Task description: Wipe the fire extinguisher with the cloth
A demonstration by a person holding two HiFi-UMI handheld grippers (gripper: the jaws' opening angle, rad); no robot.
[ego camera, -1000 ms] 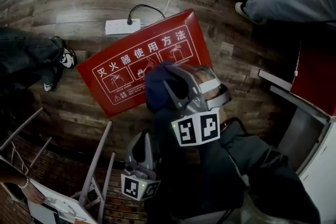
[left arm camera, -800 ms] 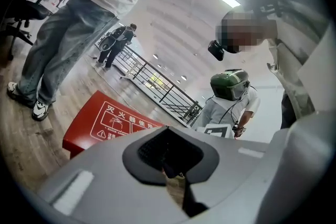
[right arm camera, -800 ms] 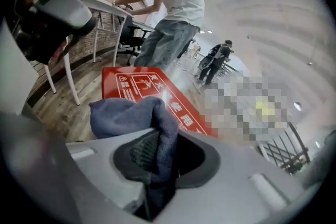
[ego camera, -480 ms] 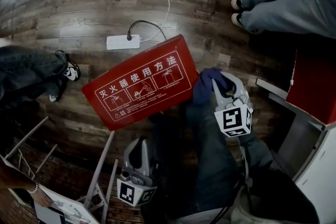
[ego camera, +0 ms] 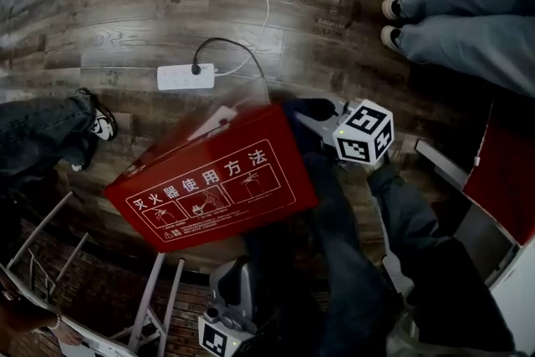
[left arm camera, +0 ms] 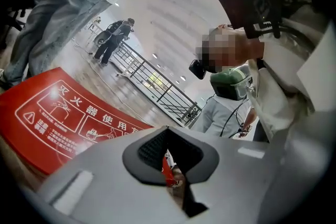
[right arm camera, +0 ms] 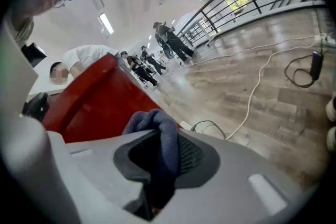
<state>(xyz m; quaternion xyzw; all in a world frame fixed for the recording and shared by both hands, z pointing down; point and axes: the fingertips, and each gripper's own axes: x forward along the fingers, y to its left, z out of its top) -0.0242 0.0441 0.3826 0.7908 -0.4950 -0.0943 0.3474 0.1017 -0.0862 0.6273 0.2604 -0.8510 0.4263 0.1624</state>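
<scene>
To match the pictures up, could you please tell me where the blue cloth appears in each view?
Head view: blue cloth just right of centre, upper half.
Left gripper view: not in it.
Right gripper view: bottom centre, pinched in the right tongs.
Shared landmark: red instruction panel.

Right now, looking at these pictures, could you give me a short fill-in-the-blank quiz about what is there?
1. The right gripper pinches a dark blue ____ between its fingers.
2. The box with white printed instructions is coloured ____.
3. The white power strip lies on a floor of ____ planks.

Missing words: cloth; red; wood.
</scene>
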